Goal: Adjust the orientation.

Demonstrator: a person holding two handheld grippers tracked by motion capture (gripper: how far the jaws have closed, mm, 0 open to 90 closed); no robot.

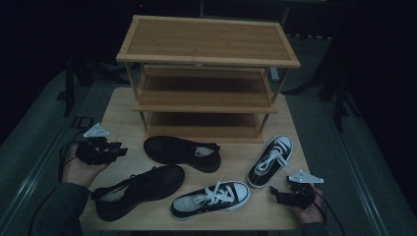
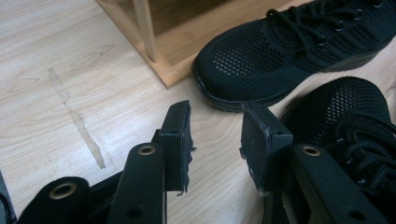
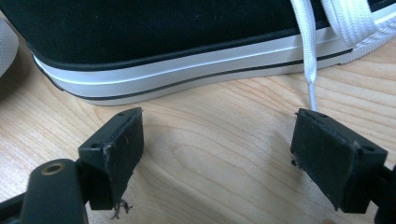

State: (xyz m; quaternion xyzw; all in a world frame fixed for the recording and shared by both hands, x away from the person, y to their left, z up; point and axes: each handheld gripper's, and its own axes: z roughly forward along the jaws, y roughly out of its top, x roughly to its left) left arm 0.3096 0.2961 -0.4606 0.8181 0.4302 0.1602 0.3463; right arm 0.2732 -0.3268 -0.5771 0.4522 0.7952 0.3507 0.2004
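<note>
Four shoes on the wooden table (image 1: 123,105) await shelving; both grippers empty, jaws spread.

The right gripper (image 1: 290,195) rests at the 4 o'clock corner, aimed at the black canvas sneaker with white rubber sole (image 3: 154,42). That sneaker is judged light, with soft uppers and a stiff sole; the heel collar offers the best hold, as the laces would slip. The left gripper (image 2: 215,140), at 8 o'clock, faces the black mesh lace-up shoe (image 2: 280,51), just beside the three-tier bamboo shoe rack (image 1: 206,73).

Light wooden table (image 1: 123,105) | three-tier bamboo shoe rack (image 1: 206,42) at back | two black mesh shoes (image 1: 183,152), two black-and-white canvas sneakers (image 1: 211,199) in front
</note>
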